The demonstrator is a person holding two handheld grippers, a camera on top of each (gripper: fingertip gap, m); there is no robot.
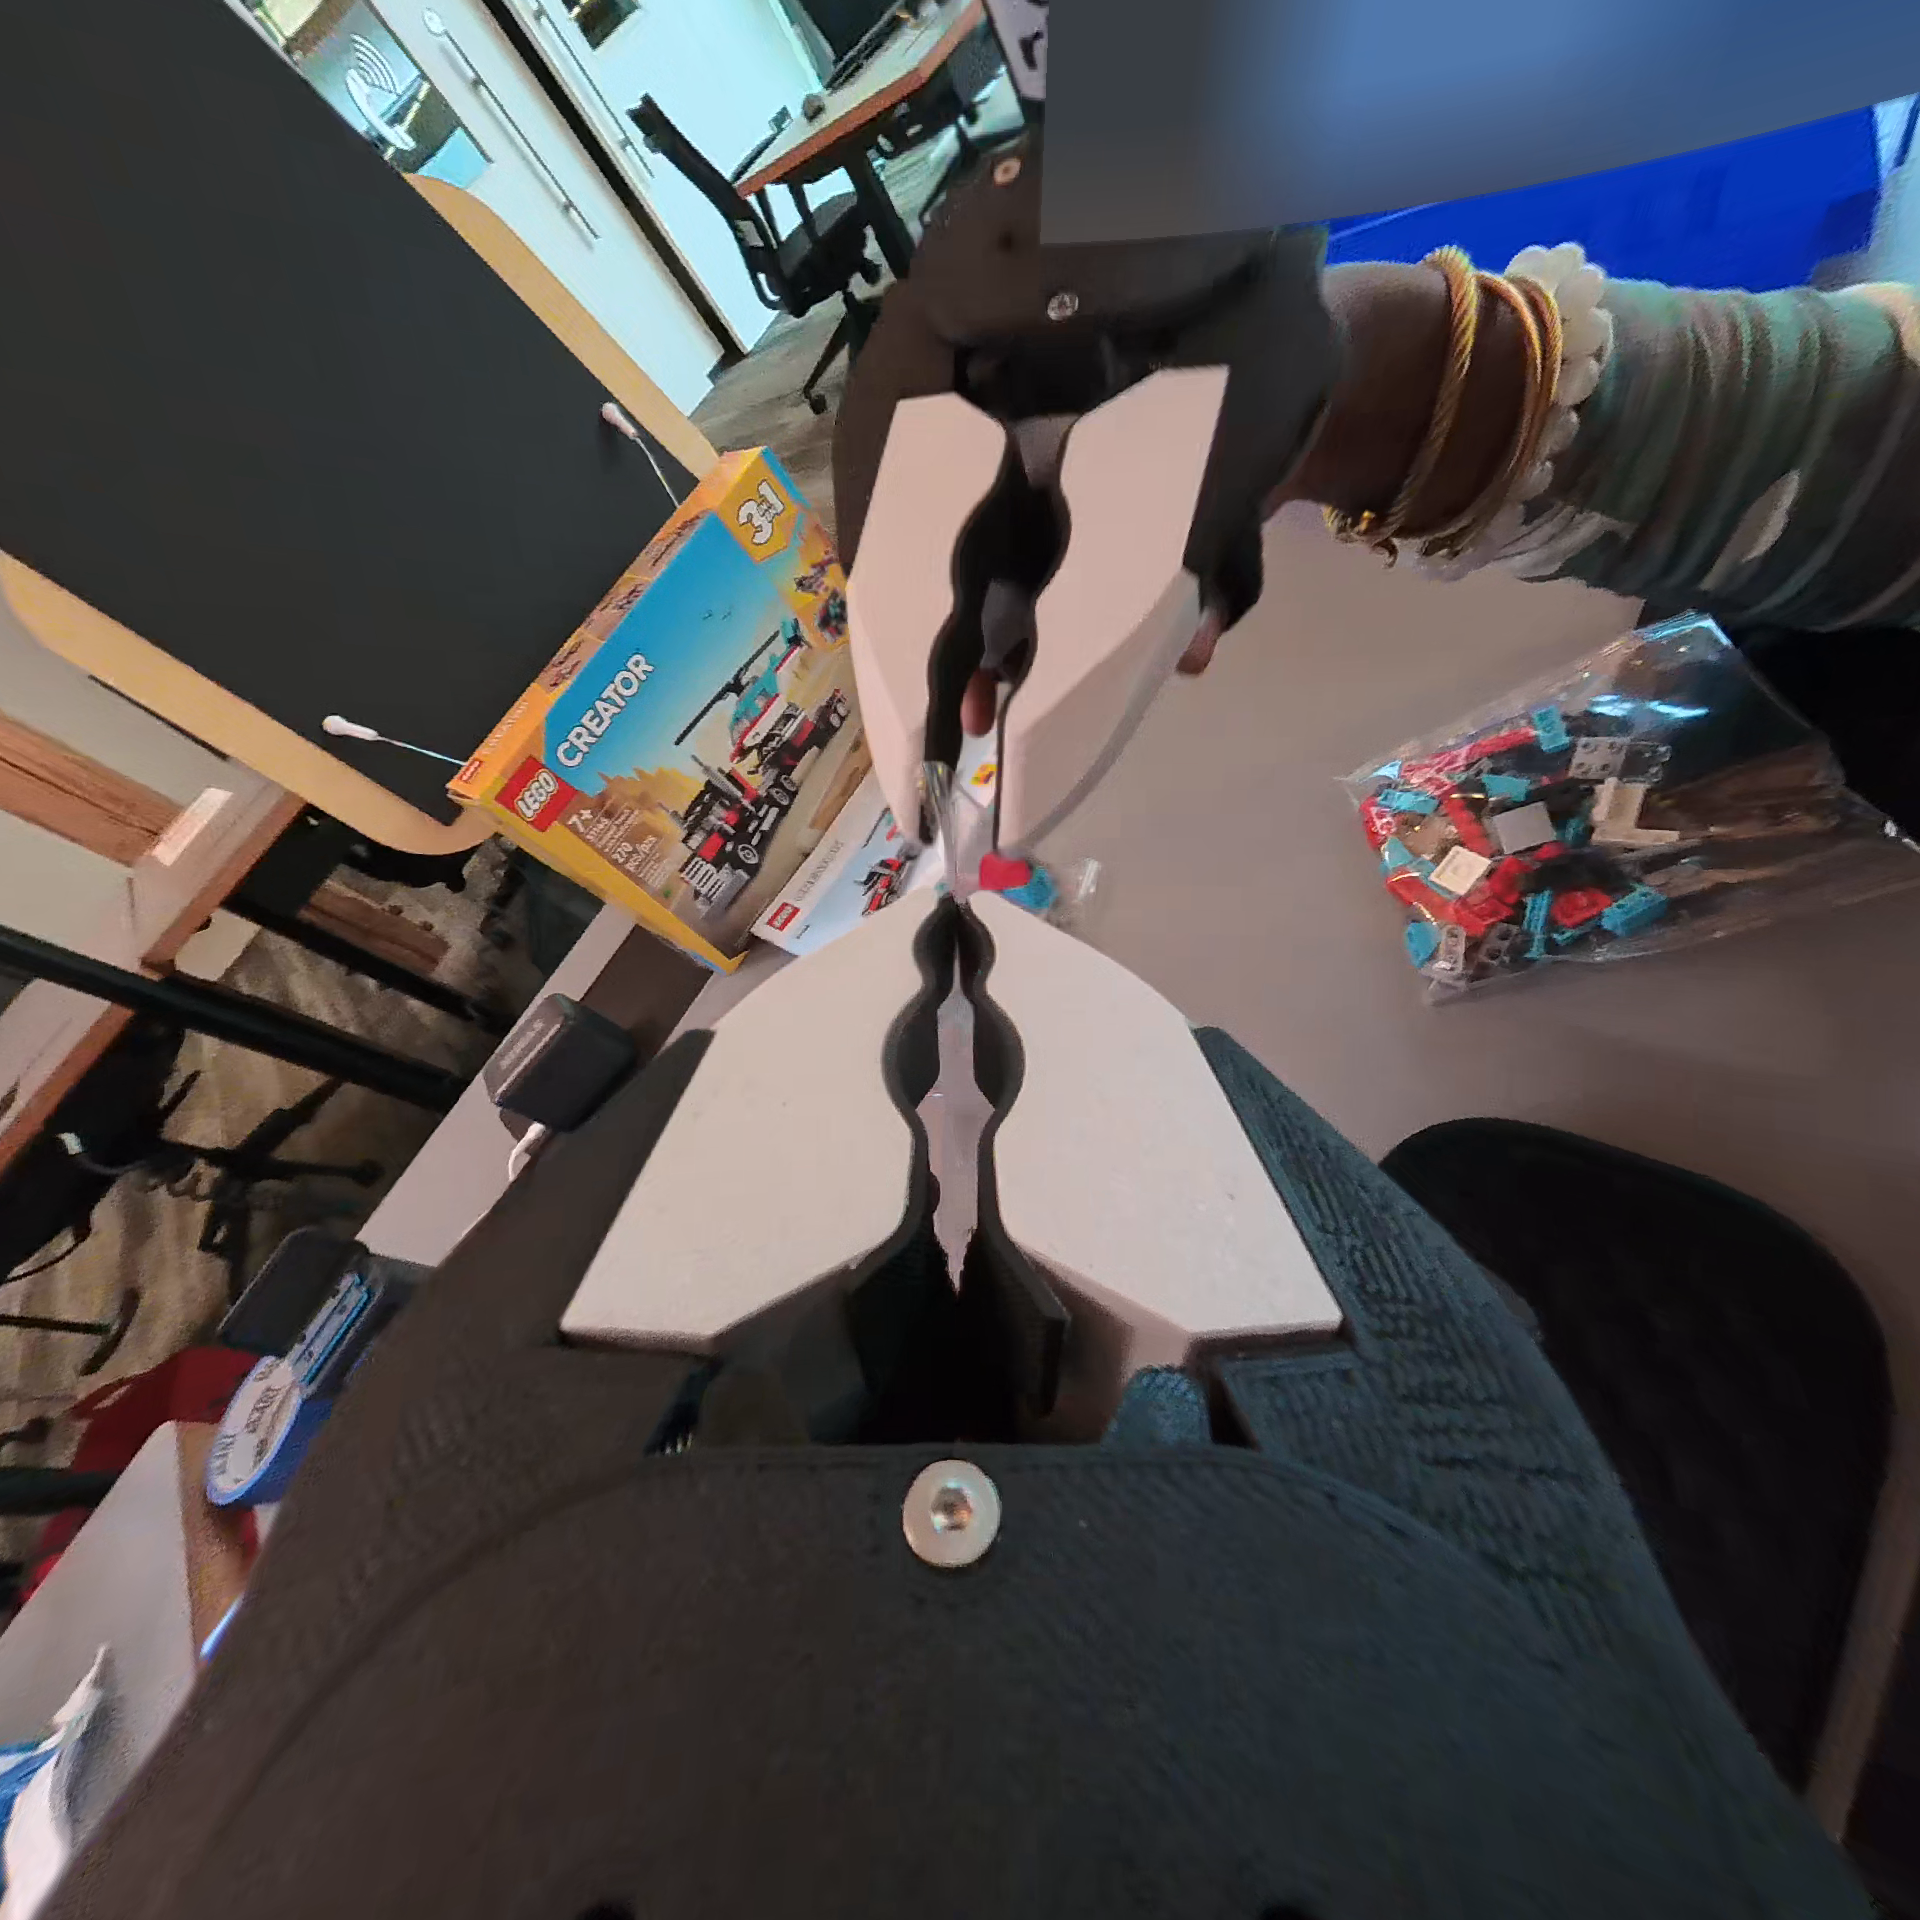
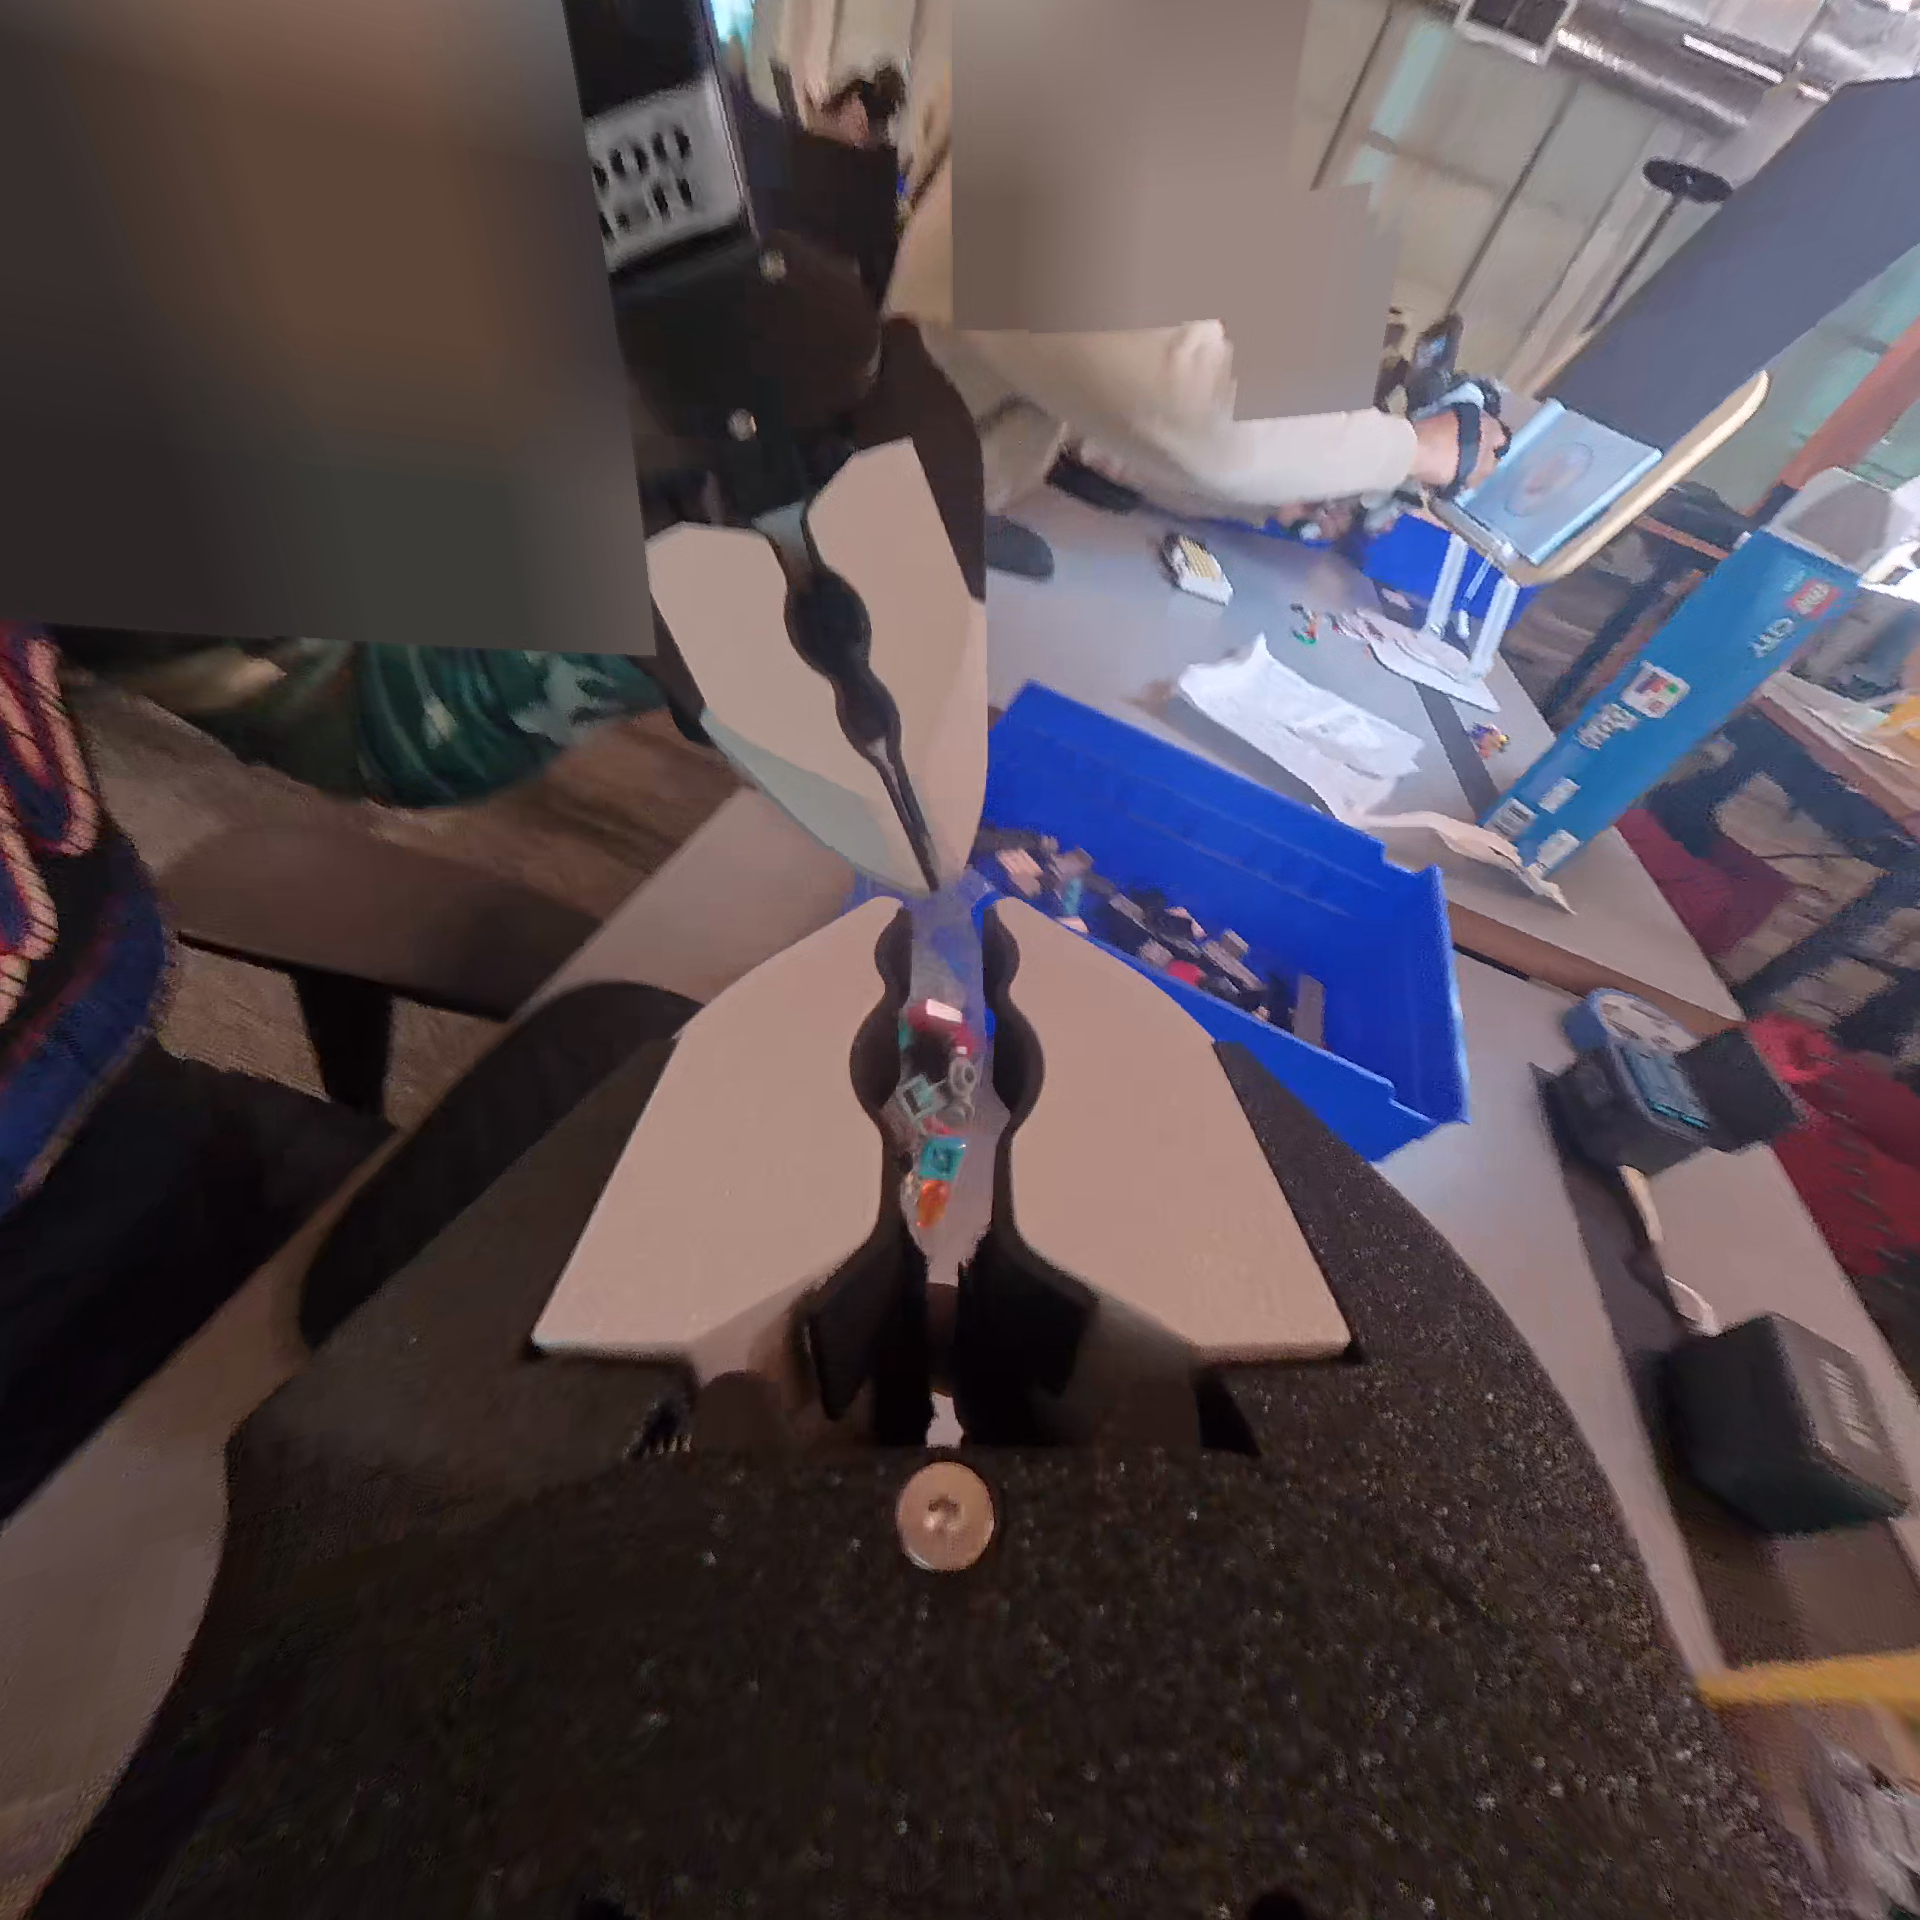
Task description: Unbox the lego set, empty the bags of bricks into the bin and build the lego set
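My left gripper (image 1: 956,909) and my right gripper (image 2: 940,916) meet tip to tip above the grey table (image 1: 1299,831). Both are shut on a small clear bag (image 2: 935,1091) with red, teal and grey bricks. In the left wrist view its bricks (image 1: 1023,881) hang beside the tips of my right gripper (image 1: 966,831), and clear film runs back between my left fingers (image 1: 790,1143). In the right wrist view my left gripper (image 2: 930,878) pinches the bag's far edge from above. A blue bin (image 2: 1382,914) with loose bricks stands just behind.
A larger sealed bag of bricks (image 1: 1590,821) lies on the table at the right. The set's box (image 1: 665,727) and an instruction booklet (image 1: 831,894) lie at the left edge. A tall blue box (image 2: 1683,707), papers (image 2: 1299,717) and a black device (image 2: 1787,1423) lie beyond. Left and right tips are no more than a few centimetres apart.
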